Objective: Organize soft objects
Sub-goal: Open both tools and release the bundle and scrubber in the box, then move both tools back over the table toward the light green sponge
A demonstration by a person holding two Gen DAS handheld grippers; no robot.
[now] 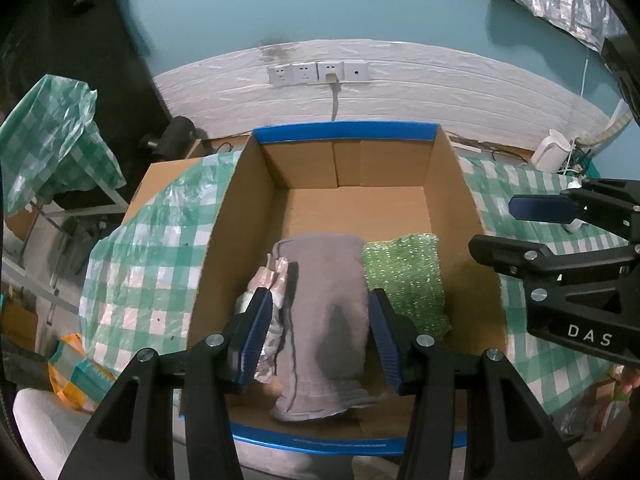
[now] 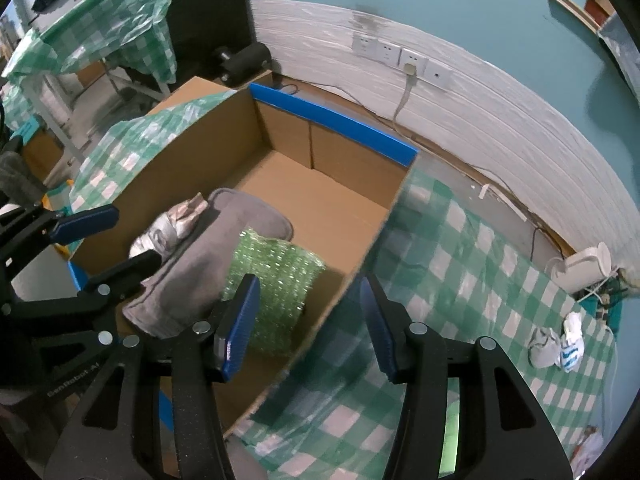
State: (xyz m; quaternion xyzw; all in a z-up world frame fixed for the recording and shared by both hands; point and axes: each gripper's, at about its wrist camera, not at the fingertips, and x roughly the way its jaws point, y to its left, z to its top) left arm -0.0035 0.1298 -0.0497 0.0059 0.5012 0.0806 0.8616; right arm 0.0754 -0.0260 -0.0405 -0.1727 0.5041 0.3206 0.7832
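- Green checked cloth point(image 2: 460, 264) covers the table under a cardboard box point(image 1: 452, 184).
- Inside the box, a grey towel point(image 1: 324, 300) lies in the middle, with a green sponge cloth point(image 1: 404, 276) at its 3 o'clock.
- Left gripper point(image 1: 320, 332) is spread apart around the towel, pads not pressing.
- Right gripper point(image 2: 308, 320) is spread over the box wall, holding nothing.
- Socks point(image 2: 556, 344) lie on the cloth at 4 o'clock.

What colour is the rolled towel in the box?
Grey; the towel shows best in the left wrist view, between a pink cloth and a green one.
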